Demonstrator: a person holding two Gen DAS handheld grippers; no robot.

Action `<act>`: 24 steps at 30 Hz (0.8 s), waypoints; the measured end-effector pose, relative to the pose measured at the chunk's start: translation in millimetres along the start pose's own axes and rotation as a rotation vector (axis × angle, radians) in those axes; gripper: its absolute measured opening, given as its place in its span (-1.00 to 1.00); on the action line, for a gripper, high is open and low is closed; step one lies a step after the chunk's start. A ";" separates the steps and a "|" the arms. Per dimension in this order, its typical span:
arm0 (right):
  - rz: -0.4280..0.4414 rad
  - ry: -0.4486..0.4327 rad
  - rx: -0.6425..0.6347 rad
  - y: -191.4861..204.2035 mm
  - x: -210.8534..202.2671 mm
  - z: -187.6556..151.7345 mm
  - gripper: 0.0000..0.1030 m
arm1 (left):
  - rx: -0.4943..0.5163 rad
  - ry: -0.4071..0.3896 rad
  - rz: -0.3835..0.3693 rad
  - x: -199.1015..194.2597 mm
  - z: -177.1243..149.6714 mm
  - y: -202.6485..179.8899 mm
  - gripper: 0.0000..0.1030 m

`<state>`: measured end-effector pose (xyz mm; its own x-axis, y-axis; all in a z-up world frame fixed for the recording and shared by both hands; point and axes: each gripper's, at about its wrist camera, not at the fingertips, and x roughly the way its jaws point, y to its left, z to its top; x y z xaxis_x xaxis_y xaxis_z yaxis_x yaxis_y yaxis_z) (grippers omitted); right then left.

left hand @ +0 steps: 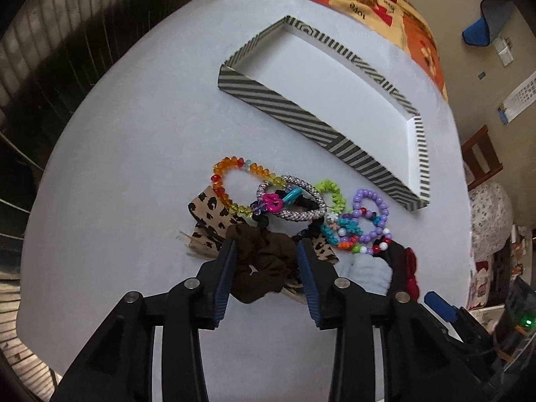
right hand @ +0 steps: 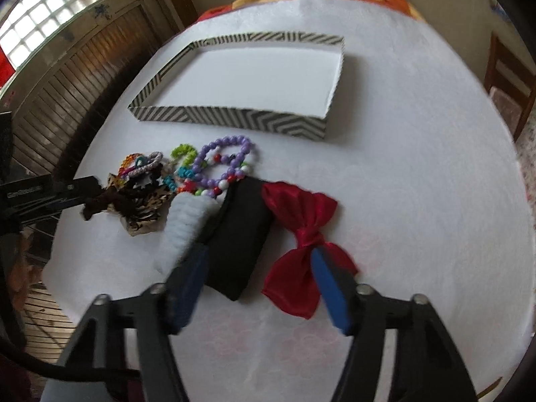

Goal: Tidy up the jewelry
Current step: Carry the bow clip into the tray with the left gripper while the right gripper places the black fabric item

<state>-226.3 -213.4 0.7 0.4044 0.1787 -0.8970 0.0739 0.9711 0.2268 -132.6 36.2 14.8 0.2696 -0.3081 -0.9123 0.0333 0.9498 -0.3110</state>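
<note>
Brown scrunchie is sitting right between your left gripper fingers at lower centre of the left wrist view; the fingers are standing apart on either side of it, not yet pinching, and they look close to touching the fabric. Left hand is clearly the nearer one for this piece. It is lying on top of a leopard-print bow, so closing now could drag that bow along.

Your right gripper is also spread wide, straddling a black pouch and the red satin bow at lower centre of the right wrist view. One finger is pressing beside a pale blue fluffy scrunchie; the other is meeting the bow's lower lobe. The bow's long axis is running diagonally, upper left to lower right, roughly across your finger line.

The striped tray is lying empty above the pile in both views, well apart from the fingers, its long side facing the clutter. Everything has to travel up-frame to reach it.

Between you and the tray the rest is crowding: amber bead bracelet, grey braided band, green coil tie, purple bead bracelet, all overlapping on the white desk. Lifting the scrunchie straight up before moving forward looks safest, since the beads are sitting directly in the path.
</note>
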 end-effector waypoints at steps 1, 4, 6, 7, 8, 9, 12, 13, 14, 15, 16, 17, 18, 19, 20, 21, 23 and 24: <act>0.008 0.006 0.000 1.3 2.1 -0.2 0.24 | 0.005 0.004 0.008 2.9 0.2 -1.0 -0.46; 0.033 0.030 0.015 2.5 13.6 1.1 0.24 | 0.029 0.036 0.047 16.6 -1.8 -3.9 -0.46; 0.026 0.045 0.030 0.6 22.5 2.6 0.24 | 0.050 0.038 0.074 20.7 -3.3 -5.8 -0.46; 0.028 0.051 0.039 -1.1 26.3 3.4 0.24 | 0.056 0.036 0.078 21.3 -3.2 -5.9 -0.46; 0.042 0.057 0.053 -3.0 30.3 4.2 0.24 | 0.063 0.031 0.080 21.4 -3.7 -5.9 -0.46; 0.079 0.062 0.075 -5.7 34.2 5.5 0.24 | 0.071 0.025 0.083 21.7 -4.4 -6.0 -0.46; 0.141 0.074 0.092 -6.1 42.9 7.5 0.03 | 0.097 0.013 0.085 22.7 -6.7 -6.3 -0.53; 0.168 0.082 0.087 -4.7 46.7 7.7 -0.30 | 0.097 0.012 0.080 21.1 -7.3 -4.2 -0.67; 0.183 0.085 0.085 -3.3 49.3 7.2 -0.44 | 0.096 0.014 0.077 20.8 -8.2 -2.9 -0.70; 0.179 0.077 0.076 -2.0 49.5 6.1 -0.50 | 0.096 0.013 0.073 17.6 -8.5 -0.9 -0.82; 0.179 0.074 0.070 -0.8 48.9 5.8 -0.65 | 0.098 0.007 0.072 13.6 -9.1 0.5 -0.97; 0.194 0.071 0.069 -1.0 45.4 4.9 -0.70 | 0.102 0.001 0.072 8.0 -9.5 1.6 -1.00; 0.212 0.065 0.070 -1.4 39.8 4.3 -0.78 | 0.104 -0.005 0.070 2.0 -11.8 3.3 -1.00; 0.222 0.059 0.065 -2.0 33.6 5.2 -0.80 | 0.101 -0.009 0.061 -4.8 -12.5 5.6 -1.00; 0.230 0.044 0.055 -1.2 25.0 4.9 -0.81 | 0.098 -0.017 0.050 -11.7 -12.5 7.1 -1.00; 0.243 0.029 0.046 -0.2 18.1 5.2 -0.81 | 0.099 -0.026 0.048 -17.2 -12.3 7.7 -1.00; 0.258 0.007 0.036 -0.4 5.8 5.7 -0.83 | 0.106 -0.055 0.048 -31.5 -11.9 5.1 -1.00; 0.264 -0.008 0.034 -0.3 -1.8 5.6 -0.83 | 0.110 -0.067 0.047 -37.3 -10.7 2.1 -1.00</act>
<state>-221.9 -214.8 4.4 0.4205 0.4236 -0.8024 -0.0045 0.8853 0.4650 -152.8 49.1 45.3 0.3368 -0.2624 -0.9043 0.1239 0.9644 -0.2337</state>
